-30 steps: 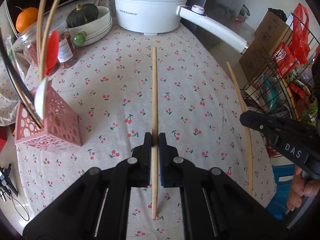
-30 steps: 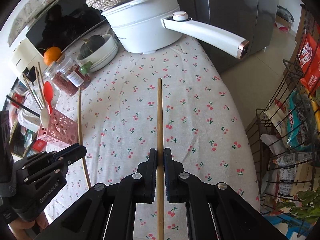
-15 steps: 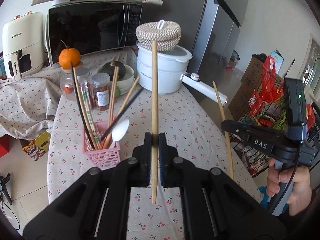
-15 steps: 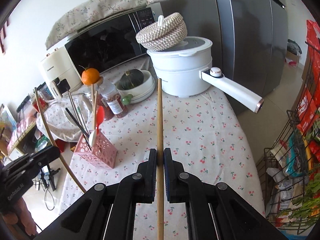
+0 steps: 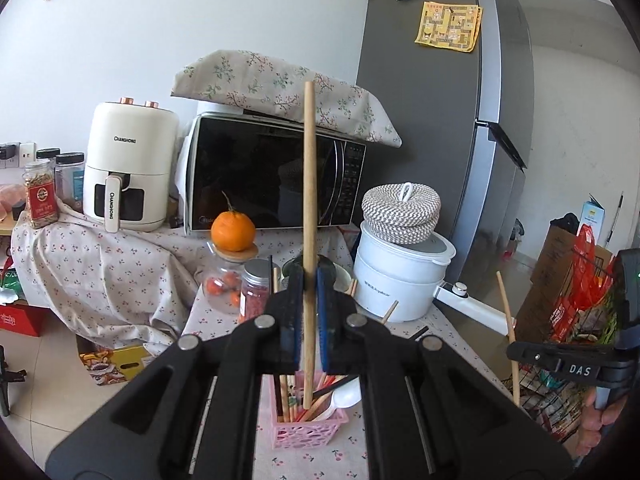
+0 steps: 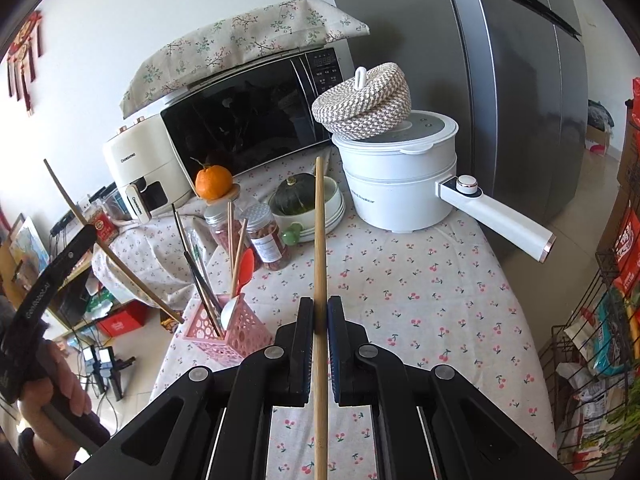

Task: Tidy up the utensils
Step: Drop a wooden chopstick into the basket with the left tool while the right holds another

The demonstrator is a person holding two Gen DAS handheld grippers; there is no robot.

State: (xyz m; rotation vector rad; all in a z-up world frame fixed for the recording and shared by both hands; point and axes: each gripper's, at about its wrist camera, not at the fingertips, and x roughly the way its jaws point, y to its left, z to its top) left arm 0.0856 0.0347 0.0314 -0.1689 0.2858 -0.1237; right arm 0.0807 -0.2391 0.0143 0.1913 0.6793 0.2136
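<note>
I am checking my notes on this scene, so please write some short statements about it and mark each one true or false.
1. Each tongs holds one wooden chopstick: left tongs, left chopstick, right tongs, right chopstick. True.
2. The pink basket is empty. False: it holds chopsticks and spoons.
3. An orange sits on a jar. True.
4. The woven lid lies on the tablecloth. False: it rests on the white pot.
</note>
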